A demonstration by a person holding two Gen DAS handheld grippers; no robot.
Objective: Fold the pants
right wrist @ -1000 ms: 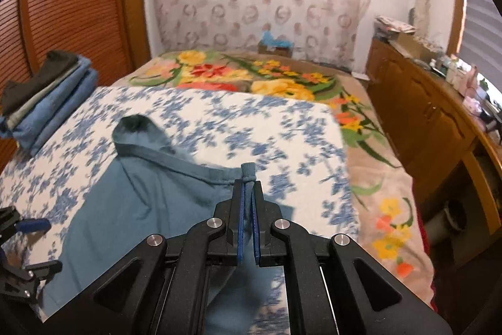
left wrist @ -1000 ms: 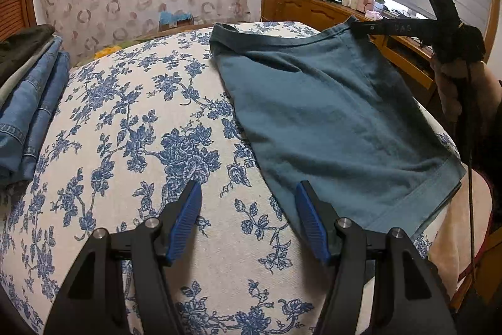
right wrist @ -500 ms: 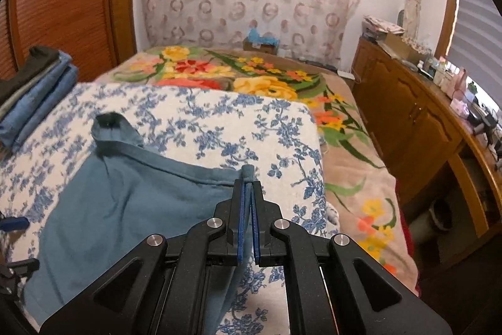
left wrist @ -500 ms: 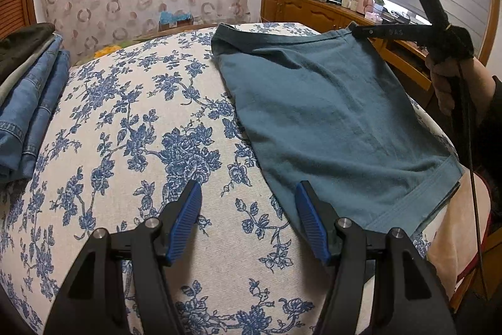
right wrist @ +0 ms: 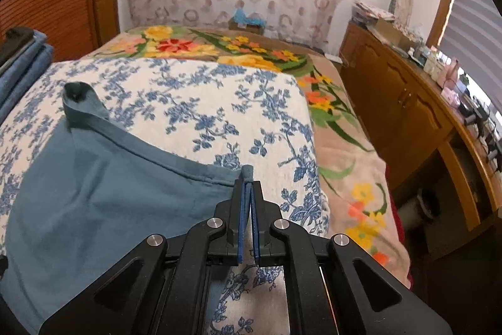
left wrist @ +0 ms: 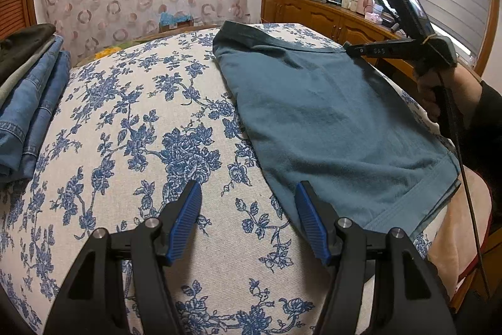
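Note:
Teal pants [left wrist: 329, 121] lie folded flat on the blue-flowered bed cover [left wrist: 131, 121]. My left gripper [left wrist: 248, 209] is open and empty, low over the cover beside the pants' near left edge. My right gripper [right wrist: 248, 184] is shut on the far right corner of the pants' waistband [right wrist: 246, 171] and holds it just above the cover. The right gripper also shows in the left wrist view [left wrist: 348, 49]. The pants fill the lower left of the right wrist view [right wrist: 94, 193].
A stack of folded jeans and dark clothes [left wrist: 28, 90] lies at the left of the bed. A flowered blanket [right wrist: 339, 121] covers the far and right side. A wooden sideboard with clutter [right wrist: 433, 102] runs along the right wall.
My right gripper has pulled the waistband corner to the right and lowered it, drawing the pants flatter and tauter. The left gripper has stayed in place.

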